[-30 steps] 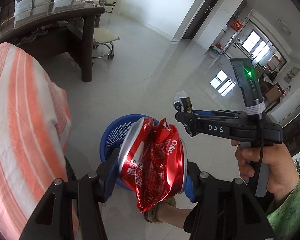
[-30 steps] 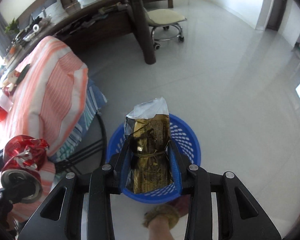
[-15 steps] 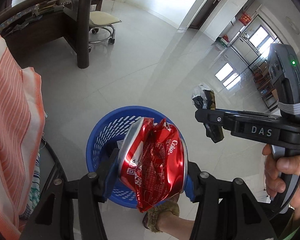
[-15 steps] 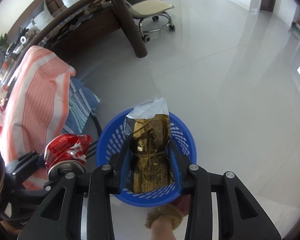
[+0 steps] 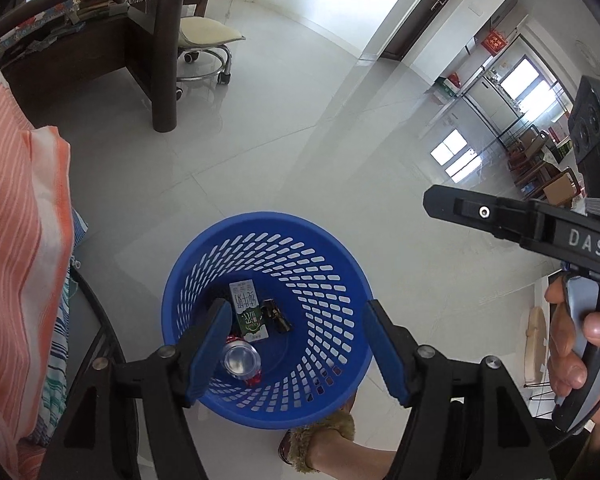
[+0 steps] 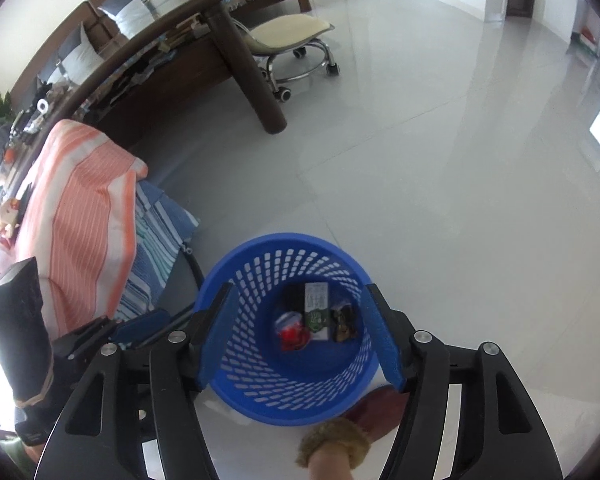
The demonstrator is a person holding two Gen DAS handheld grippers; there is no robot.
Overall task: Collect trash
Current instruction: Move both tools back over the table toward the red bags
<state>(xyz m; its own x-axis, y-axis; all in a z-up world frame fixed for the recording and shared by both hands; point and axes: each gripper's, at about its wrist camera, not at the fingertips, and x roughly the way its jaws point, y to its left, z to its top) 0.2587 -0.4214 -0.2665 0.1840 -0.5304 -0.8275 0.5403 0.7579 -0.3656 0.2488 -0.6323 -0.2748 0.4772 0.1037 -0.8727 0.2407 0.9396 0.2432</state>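
Note:
A blue perforated trash basket stands on the white floor below both grippers. At its bottom lie a crushed red cola can, a green-and-white carton and a dark gold snack wrapper. My left gripper hovers over the basket with its jaws opening and nothing between them. My right gripper also hangs above the basket, jaws opening and empty. In the left wrist view the right gripper's black body shows at the right, held by a hand.
An orange-and-white striped cloth covers furniture on the left, close to the basket. A dark wooden desk leg and a wheeled stool stand farther back. A slippered foot rests beside the basket.
Both grippers opened. The crushed can dropped from the left gripper and the gold wrapper from the right; both now lie in the basket.

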